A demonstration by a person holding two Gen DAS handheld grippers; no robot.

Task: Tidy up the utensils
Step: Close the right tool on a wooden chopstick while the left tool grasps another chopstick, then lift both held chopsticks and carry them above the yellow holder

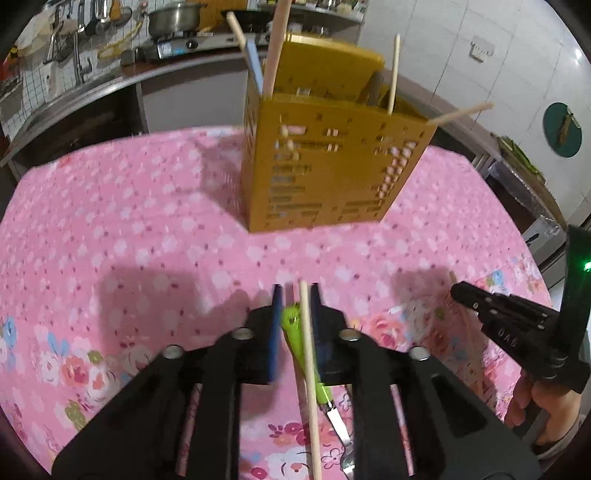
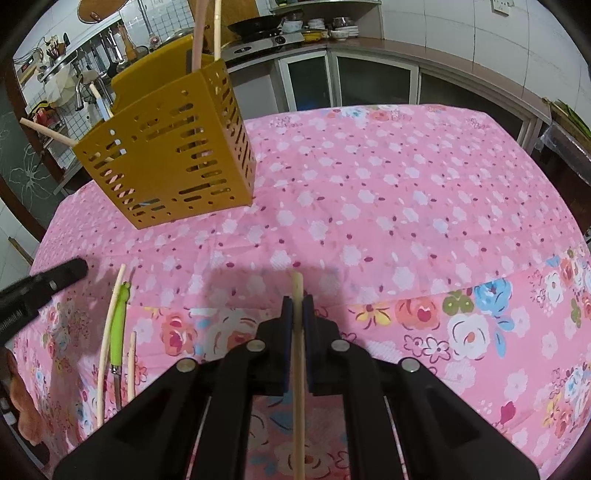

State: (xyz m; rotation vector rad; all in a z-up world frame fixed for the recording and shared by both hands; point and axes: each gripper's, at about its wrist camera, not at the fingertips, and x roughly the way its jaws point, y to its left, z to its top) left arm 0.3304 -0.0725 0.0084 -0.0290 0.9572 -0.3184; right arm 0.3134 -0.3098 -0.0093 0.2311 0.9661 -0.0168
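A yellow slotted utensil holder (image 1: 325,162) stands on the pink floral tablecloth and holds several chopsticks and utensils; it also shows in the right wrist view (image 2: 166,147). My left gripper (image 1: 295,295) is open over a green-handled utensil (image 1: 301,347) and a wooden chopstick (image 1: 308,369) lying on the cloth. My right gripper (image 2: 297,299) is shut on a wooden chopstick (image 2: 298,354). The right gripper shows at the right of the left wrist view (image 1: 498,310). The green utensil (image 2: 119,328) lies between two chopsticks (image 2: 107,339) at the left of the right wrist view.
The table (image 2: 406,203) is covered in pink floral cloth. Kitchen counters with a stove, pots and hanging tools run along the back (image 1: 173,22). Cabinets (image 2: 369,77) stand behind the table. The left gripper's finger (image 2: 44,284) reaches in at the left.
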